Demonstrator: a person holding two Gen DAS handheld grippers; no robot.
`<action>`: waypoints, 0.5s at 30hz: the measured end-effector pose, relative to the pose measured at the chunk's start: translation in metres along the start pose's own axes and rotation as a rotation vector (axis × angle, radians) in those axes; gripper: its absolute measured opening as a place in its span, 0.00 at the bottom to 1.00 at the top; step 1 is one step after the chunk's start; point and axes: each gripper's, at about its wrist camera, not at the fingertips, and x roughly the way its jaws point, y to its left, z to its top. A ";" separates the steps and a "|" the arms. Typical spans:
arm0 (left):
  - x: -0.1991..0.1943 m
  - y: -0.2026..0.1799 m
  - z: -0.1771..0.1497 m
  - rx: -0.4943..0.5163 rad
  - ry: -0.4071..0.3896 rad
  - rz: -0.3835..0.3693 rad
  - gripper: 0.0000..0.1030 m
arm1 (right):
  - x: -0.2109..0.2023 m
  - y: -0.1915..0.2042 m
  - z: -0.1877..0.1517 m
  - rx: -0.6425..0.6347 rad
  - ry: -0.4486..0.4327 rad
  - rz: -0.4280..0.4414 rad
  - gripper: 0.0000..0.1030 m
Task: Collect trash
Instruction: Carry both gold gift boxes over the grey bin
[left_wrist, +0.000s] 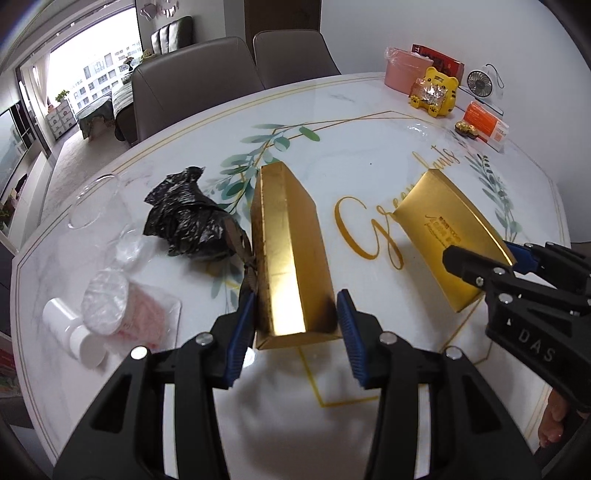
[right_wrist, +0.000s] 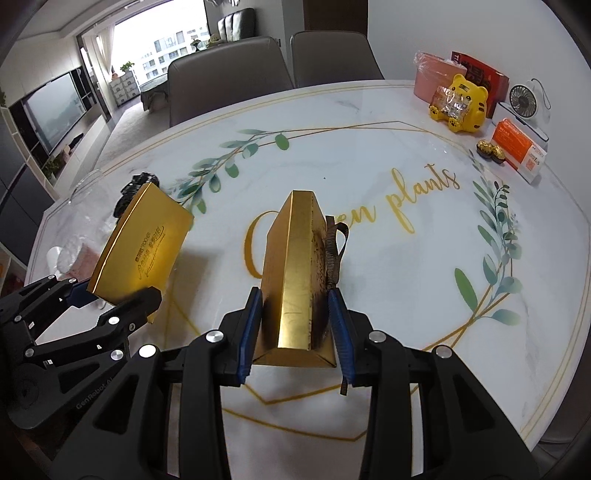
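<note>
Already each set of tongs clamped a gold box above the worktop (left_wrist: 369, 122), left tongs (left_wrist: 295, 328) on one (left_wrist: 288, 254) at frame centre, right tongs (right_wrist: 295, 332) on another (right_wrist: 295, 273), whose slick foil might slip free if tilted further.

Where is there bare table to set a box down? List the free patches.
Free: table middle around the gold lettering, and the far strip before the chairs. Crowded: left edge with black bag and white bottle; far right corner with tiger toy and fan.
</note>
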 end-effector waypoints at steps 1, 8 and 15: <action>-0.009 0.001 -0.003 -0.003 -0.004 0.007 0.44 | -0.007 0.003 -0.002 -0.003 0.000 0.015 0.34; -0.078 0.017 -0.034 -0.068 -0.038 0.082 0.44 | -0.054 0.035 -0.017 -0.087 -0.013 0.114 0.34; -0.144 0.056 -0.087 -0.209 -0.056 0.186 0.44 | -0.093 0.097 -0.029 -0.237 -0.035 0.235 0.34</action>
